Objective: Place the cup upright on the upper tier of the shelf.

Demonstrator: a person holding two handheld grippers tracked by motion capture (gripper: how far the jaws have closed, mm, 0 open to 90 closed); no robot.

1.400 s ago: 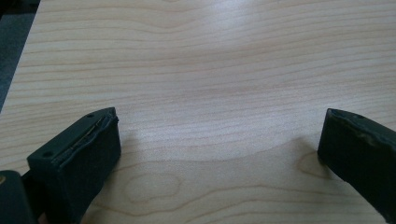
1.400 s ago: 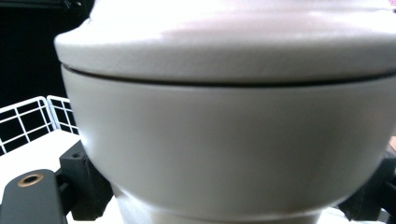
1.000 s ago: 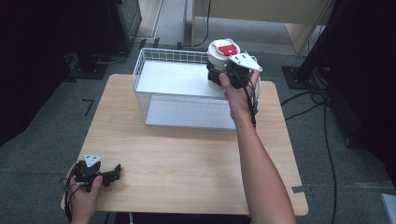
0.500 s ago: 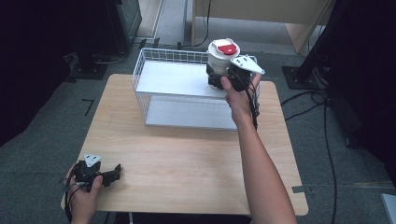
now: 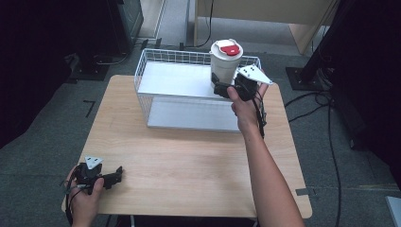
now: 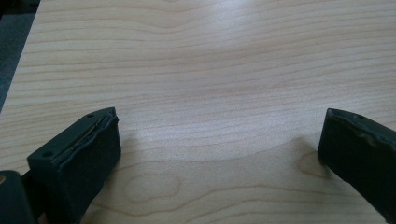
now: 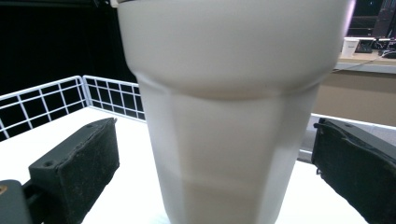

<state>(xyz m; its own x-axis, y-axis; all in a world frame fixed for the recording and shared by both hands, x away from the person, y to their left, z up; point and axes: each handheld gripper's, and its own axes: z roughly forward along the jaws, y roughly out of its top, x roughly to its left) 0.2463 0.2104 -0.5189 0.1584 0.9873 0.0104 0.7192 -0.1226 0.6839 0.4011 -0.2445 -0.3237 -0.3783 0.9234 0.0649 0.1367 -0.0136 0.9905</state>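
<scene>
white cup with red lid (image 5: pixel 226 59) standing in the wire basket (image 5: pixel 161 61), right hand-held gripper (image 5: pixel 221 89) spreading wide around it, left hand-held gripper (image 5: pixel 115 176) resting wide on the bench (image 5: pixel 189 165)

Our left hand (image 5: pixel 82 193) grips the left gripper (image 5: pixel 115 175) low at our near left, its jaws spread wide with nothing between them. Our right arm (image 5: pixel 265 165) reaches far forward, and the right gripper (image 5: pixel 218 87) has its jaws parted, a gap showing inside each pad (image 7: pixel 79 163)
</scene>
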